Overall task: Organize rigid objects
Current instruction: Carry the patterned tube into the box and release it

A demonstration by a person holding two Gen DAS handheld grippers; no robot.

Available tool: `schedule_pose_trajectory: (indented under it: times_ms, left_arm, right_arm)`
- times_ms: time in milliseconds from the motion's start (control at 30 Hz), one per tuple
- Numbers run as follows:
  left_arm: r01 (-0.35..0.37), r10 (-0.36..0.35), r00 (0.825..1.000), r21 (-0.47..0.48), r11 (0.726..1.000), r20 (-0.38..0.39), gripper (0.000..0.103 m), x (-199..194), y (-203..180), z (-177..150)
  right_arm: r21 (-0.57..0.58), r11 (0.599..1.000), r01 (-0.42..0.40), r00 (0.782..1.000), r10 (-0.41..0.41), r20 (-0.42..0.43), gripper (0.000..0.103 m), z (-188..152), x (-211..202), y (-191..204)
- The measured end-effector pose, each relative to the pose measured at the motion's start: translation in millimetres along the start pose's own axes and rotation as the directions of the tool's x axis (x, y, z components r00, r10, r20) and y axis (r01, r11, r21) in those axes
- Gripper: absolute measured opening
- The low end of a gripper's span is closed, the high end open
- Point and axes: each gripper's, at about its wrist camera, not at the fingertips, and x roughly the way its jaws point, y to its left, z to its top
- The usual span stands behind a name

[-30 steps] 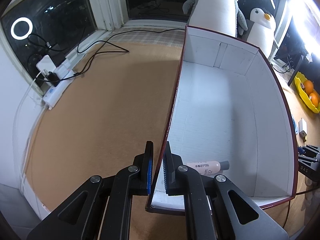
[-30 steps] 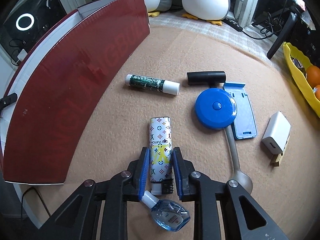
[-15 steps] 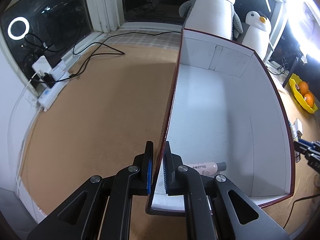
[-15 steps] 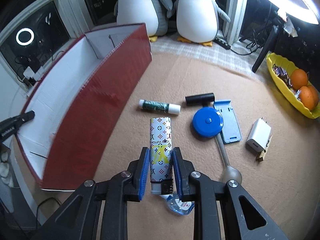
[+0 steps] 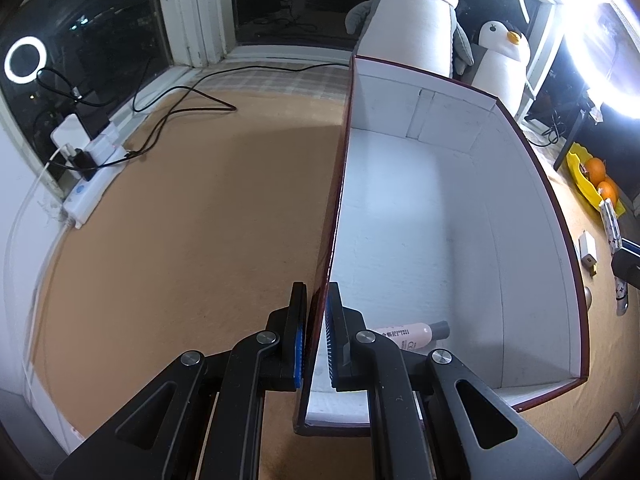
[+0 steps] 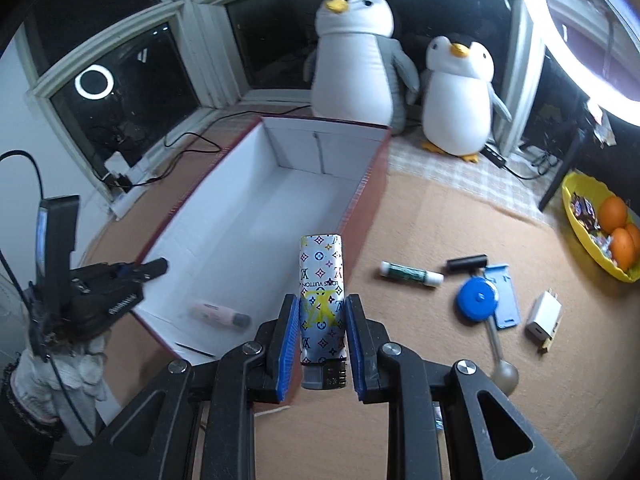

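Observation:
A box, dark red outside and white inside [image 5: 520, 220], stands open on the tan table. My left gripper [image 5: 316, 300] is shut on its left wall near the front corner; the right wrist view shows that gripper [image 6: 154, 269] at the box's [image 6: 304, 144] left rim, held by a gloved hand [image 6: 80, 364]. A pink bottle [image 5: 404, 332] lies inside at the near end, also visible as the pink bottle [image 6: 218, 314]. My right gripper [image 6: 322, 304] is shut on a white tube with coloured monograms [image 6: 320, 276], held in the air by the box's right wall.
Right of the box lie a green-and-white stick [image 6: 412, 274], a black cylinder [image 6: 468, 262], a blue tape measure [image 6: 478, 300], a blue stand [image 6: 506, 296], a white charger [image 6: 544, 316] and a spoon [image 6: 502, 364]. A yellow bowl [image 6: 592, 232] holds oranges. Two plush penguins [image 6: 356, 60] sit behind.
My right gripper has lifted the patterned tube off the table and carried it up toward the box, whose inside now shows. The left gripper has kept its hold on the wall.

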Motion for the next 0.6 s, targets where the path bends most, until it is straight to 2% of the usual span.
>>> schedule_pose_trajectory:
  times_ms: [333,600]
  left_arm:
    - [0.028,-0.028,1.000,0.005,1.000,0.000,0.007,2,3,-1]
    - [0.037,-0.037,0.999,0.011,0.999,-0.002,0.007,3,2,0]
  right_arm:
    - [-0.059,0.998,-0.015,1.000,0.013,-0.021,0.021,7,15,44]
    - [-0.061,0.998,-0.005,0.999,0.003,-0.044,0.021,10,29,51]
